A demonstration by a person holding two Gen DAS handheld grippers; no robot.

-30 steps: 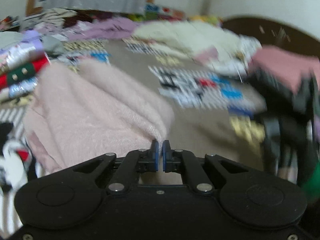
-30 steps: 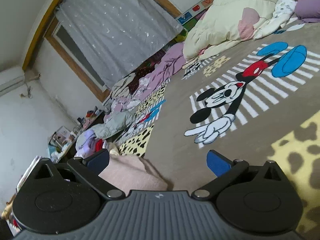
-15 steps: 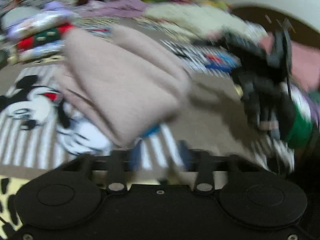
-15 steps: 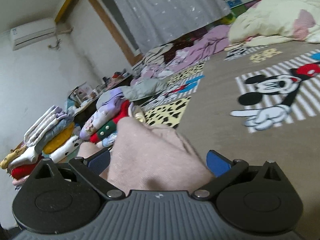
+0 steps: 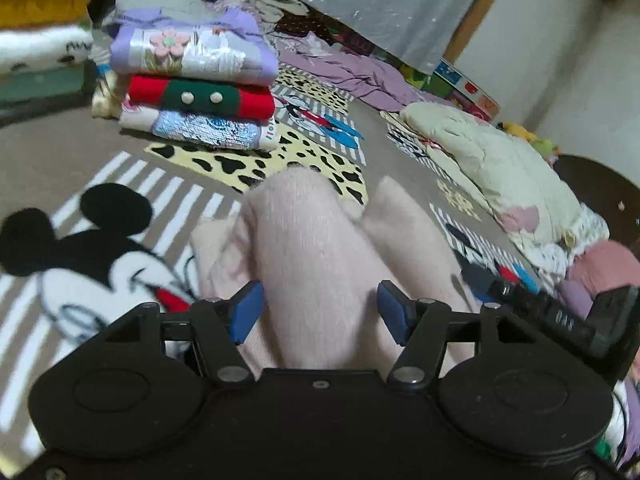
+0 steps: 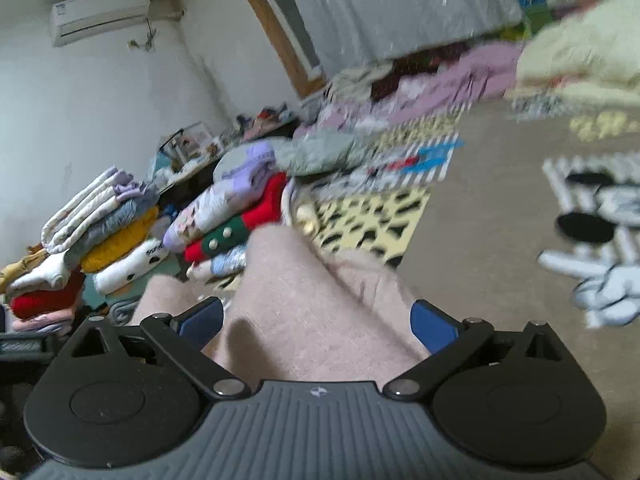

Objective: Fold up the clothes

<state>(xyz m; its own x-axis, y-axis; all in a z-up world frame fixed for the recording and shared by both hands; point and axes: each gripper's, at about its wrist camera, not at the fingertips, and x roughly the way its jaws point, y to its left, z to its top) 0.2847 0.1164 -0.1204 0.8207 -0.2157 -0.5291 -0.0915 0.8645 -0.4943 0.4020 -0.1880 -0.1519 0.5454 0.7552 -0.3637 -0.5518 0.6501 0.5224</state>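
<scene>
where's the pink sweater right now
The pink sweater lies on the cartoon-mouse blanket, between the open fingers of both grippers, just in front of the folded stack.

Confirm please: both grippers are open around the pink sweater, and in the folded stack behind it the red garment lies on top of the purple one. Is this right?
Not quite. In the left wrist view the purple garment lies on top of the red garment, not under it. The rest holds: the left gripper and the right gripper are open around the pink sweater.
</scene>
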